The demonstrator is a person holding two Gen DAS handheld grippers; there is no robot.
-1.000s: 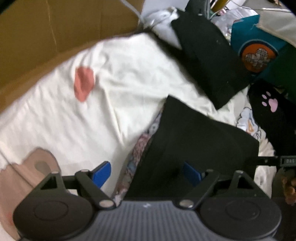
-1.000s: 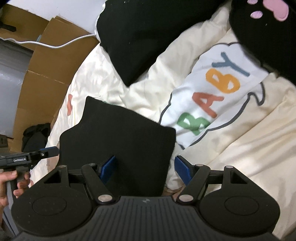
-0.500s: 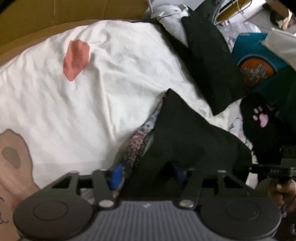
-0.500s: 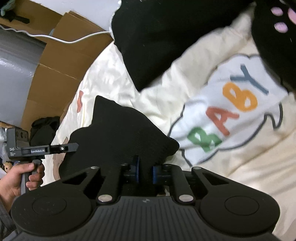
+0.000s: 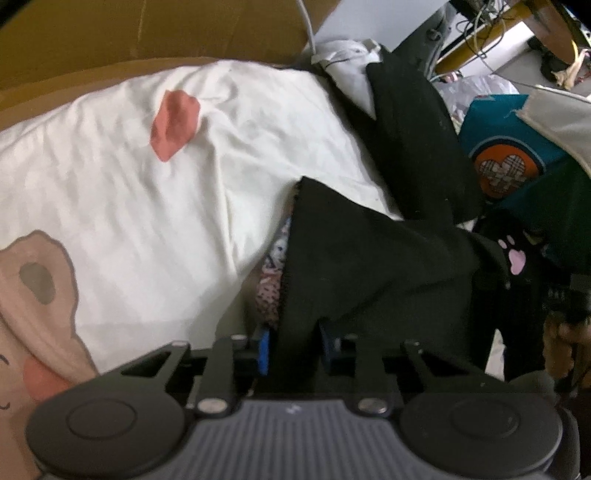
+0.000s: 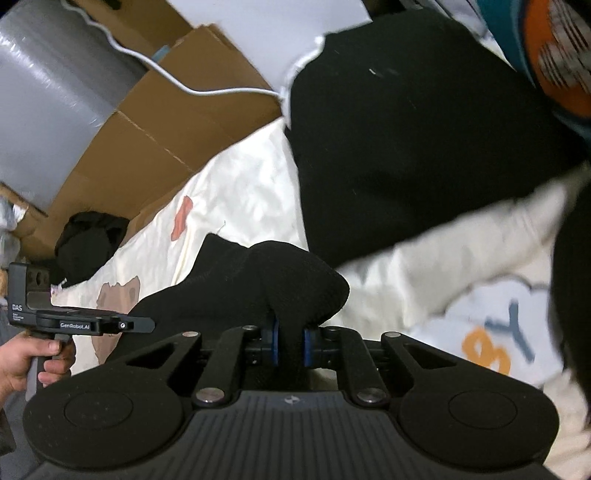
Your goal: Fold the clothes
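Here a small black knit garment is lifted off a cream bedsheet printed with a bear and a pink patch. In the left wrist view its near edge is seen between the blue pads of the left gripper, whose jaws are closing onto the fabric; a patterned floral lining shows along the garment's left edge, which the right wrist view does not show. In the right wrist view the same garment is bunched into a rounded fold, and a pinch of it is clamped between the blue pads of the right gripper, whose jaws stand nearly together on the cloth. Only that view shows the left gripper from outside, held by a hand at the lower left, just beside the garment's far end.

A larger black cloth lies beyond the garment, apart from it, with a strip of sheet between them in the right wrist view. A white panel with coloured letters is seen to the right. In the left wrist view a black item with a pink paw print lies just beside the garment's right end, and a teal box with an orange round mark stands behind it. Brown cardboard borders the sheet along its far edge, and a white cable runs across it. Bare sheet lies open to the left of the garment.
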